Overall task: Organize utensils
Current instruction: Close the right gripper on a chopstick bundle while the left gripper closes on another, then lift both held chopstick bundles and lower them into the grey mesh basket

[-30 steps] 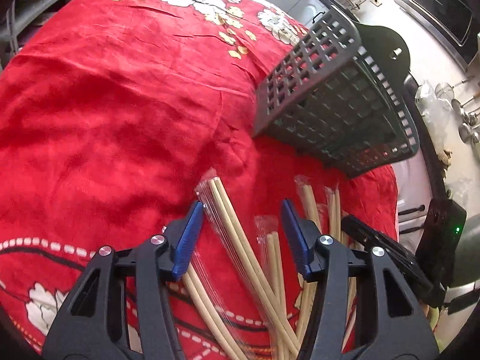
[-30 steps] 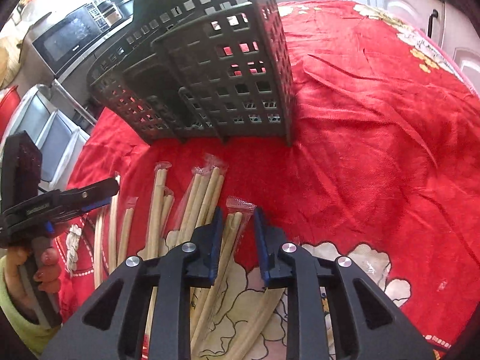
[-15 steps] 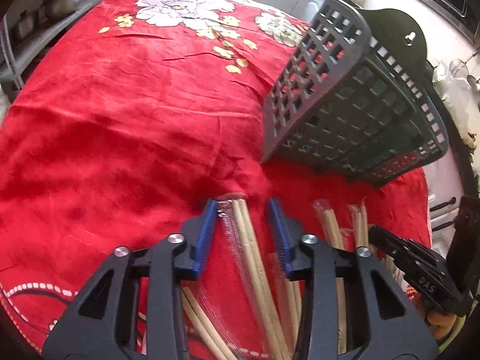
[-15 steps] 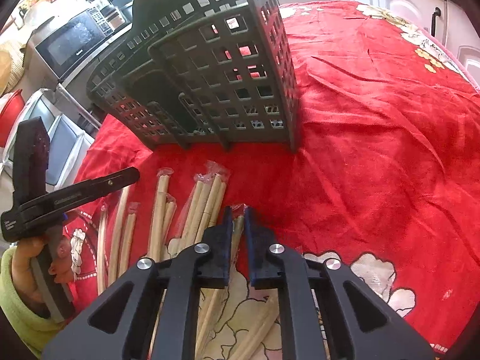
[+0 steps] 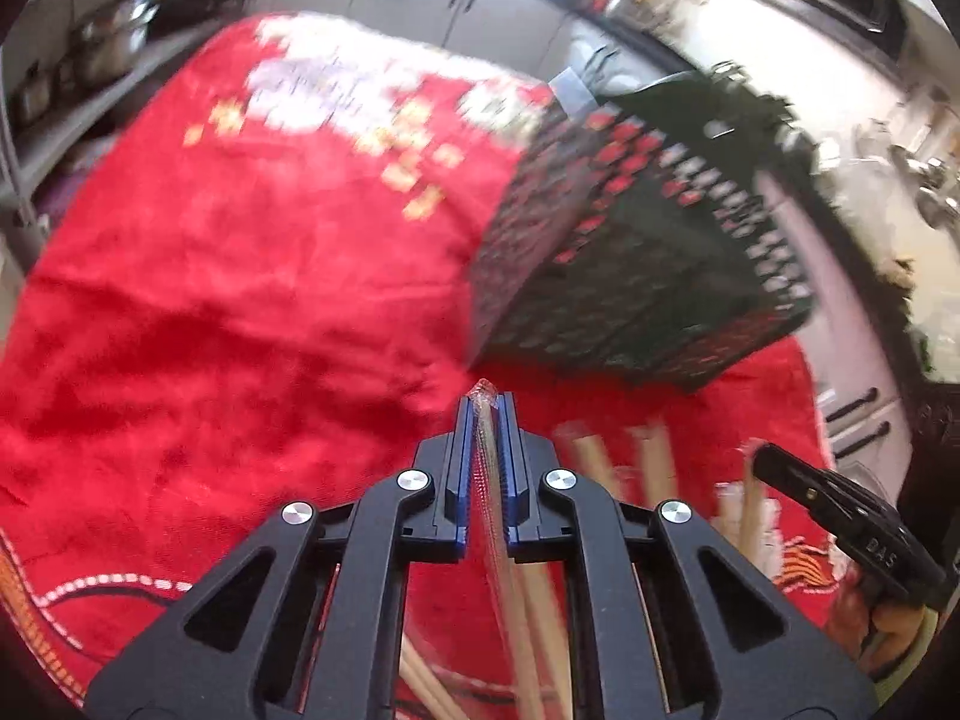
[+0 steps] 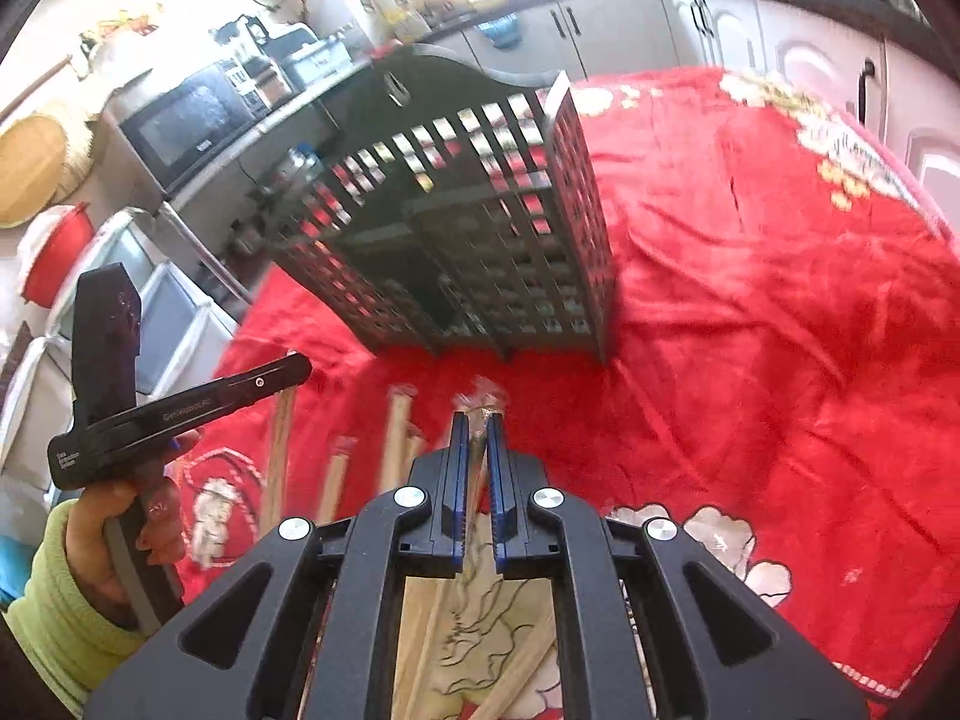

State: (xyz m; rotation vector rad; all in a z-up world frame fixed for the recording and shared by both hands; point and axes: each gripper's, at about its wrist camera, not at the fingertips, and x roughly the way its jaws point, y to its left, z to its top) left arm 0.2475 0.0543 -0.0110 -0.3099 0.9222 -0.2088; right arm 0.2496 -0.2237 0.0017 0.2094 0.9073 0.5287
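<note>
Red flowered cloth (image 5: 240, 300) is spreading wide around both tools. Dark grey slotted plastic basket (image 6: 480, 228) is standing just ahead of the fingertips. Left gripper (image 5: 485, 420) is pinching a plastic-wrapped pair of wooden chopsticks (image 5: 483, 402); right gripper (image 6: 477, 438) is pinching another wrapped pair (image 6: 479, 414), loose pairs (image 6: 396, 432) lying left of it.

On the side of the left gripper (image 6: 180, 414), as your right wrist camera sees it, you can make out pale lettering along the arm, something like "GenRobot.AI", though it is too small to be sure of. A smaller block of print sits nearer its handle and cannot be read. From your left wrist camera the right gripper (image 5: 840, 531) shows the letters "DAS" on its side, and the microwave (image 6: 192, 126) in the right wrist view carries a small brand mark under its door that is too blurred to read.
</note>
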